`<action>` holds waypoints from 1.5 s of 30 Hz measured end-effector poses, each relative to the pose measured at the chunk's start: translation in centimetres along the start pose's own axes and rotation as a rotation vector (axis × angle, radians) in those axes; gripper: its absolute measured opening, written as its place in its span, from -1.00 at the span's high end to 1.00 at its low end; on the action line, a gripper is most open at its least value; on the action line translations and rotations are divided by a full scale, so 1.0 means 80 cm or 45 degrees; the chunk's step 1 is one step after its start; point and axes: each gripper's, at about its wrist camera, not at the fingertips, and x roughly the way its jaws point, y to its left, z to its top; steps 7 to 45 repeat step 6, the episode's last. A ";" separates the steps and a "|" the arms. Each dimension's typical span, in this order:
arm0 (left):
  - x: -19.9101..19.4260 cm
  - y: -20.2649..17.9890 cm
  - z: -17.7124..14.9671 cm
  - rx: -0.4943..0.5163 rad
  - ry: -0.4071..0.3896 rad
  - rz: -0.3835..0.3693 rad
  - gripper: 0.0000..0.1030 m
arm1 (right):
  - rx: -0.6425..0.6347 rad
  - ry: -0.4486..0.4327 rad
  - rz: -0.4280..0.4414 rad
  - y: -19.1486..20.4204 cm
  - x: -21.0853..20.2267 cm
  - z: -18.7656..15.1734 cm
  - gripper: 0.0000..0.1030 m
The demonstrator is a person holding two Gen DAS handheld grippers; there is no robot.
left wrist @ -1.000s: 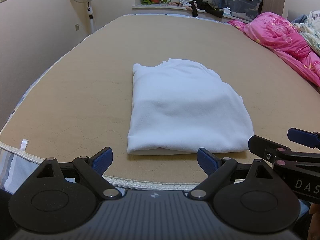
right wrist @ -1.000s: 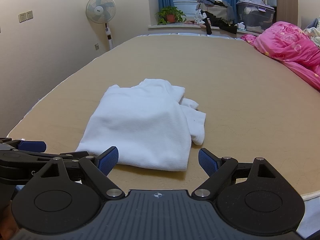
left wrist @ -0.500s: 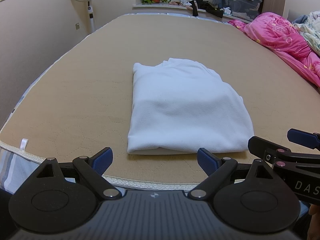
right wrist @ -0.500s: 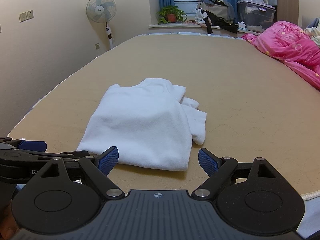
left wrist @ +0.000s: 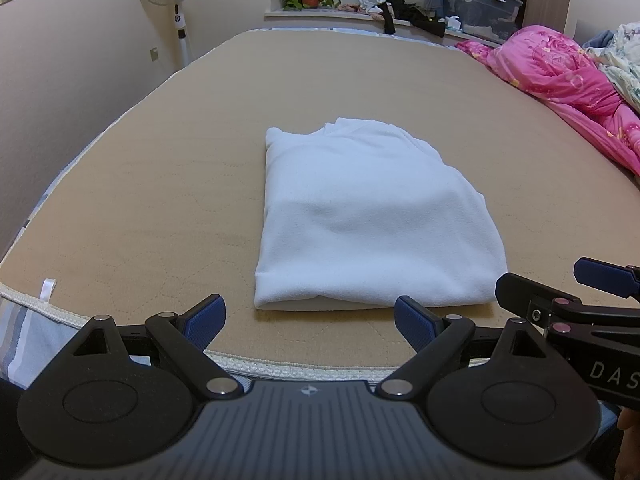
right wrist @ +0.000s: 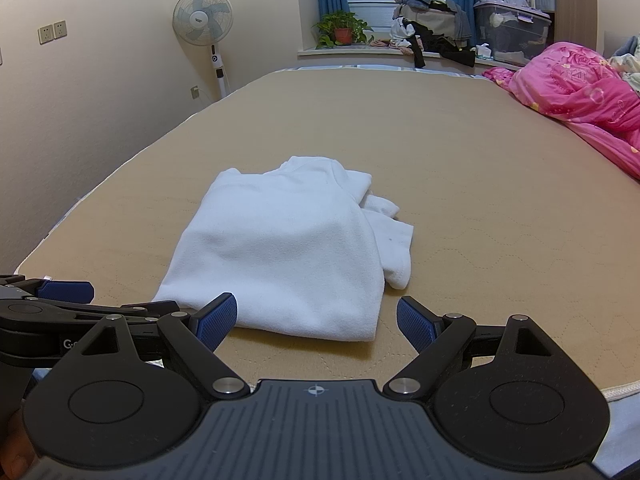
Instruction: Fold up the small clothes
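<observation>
- Left wrist view: left gripper (left wrist: 308, 316) has its fingers spread wide, nothing between them; it hangs at the near edge of the mattress (left wrist: 132, 200), just short of the white fleece garment (left wrist: 368, 220); garment lies folded in a rough rectangle mid-mattress, near hem facing the tool; right gripper (left wrist: 560, 292) shows at the right margin, tips apart.
- Risk here: fleece is thick and layered; a pinch at the hem may take only the top layer and pull the fold open.
- Right wrist view: right gripper (right wrist: 316, 318) likewise wide apart and empty, just short of the garment's near right corner; a sleeve cuff (right wrist: 396, 252) pokes out on the right side; lifting that corner could drag the cuff further loose.
- Around: pink quilt (right wrist: 580, 92) along the right, well apart; standing fan (right wrist: 204, 24), potted plant (right wrist: 340, 28), clothes pile (right wrist: 432, 20) on the far sill; nothing stands between tools and garment.
</observation>
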 end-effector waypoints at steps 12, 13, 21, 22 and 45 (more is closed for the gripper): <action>-0.004 -0.003 -0.001 0.004 -0.012 0.009 -0.83 | 0.001 0.000 -0.001 0.000 0.000 0.000 -0.71; -0.004 -0.003 -0.001 0.004 -0.012 0.009 -0.83 | 0.001 0.000 -0.001 0.000 0.000 0.000 -0.71; -0.004 -0.003 -0.001 0.004 -0.012 0.009 -0.83 | 0.001 0.000 -0.001 0.000 0.000 0.000 -0.71; -0.004 -0.003 -0.001 0.004 -0.012 0.009 -0.83 | 0.001 0.000 -0.001 0.000 0.000 0.000 -0.71; -0.004 -0.003 -0.001 0.004 -0.012 0.009 -0.83 | 0.001 0.000 -0.001 0.000 0.000 0.000 -0.71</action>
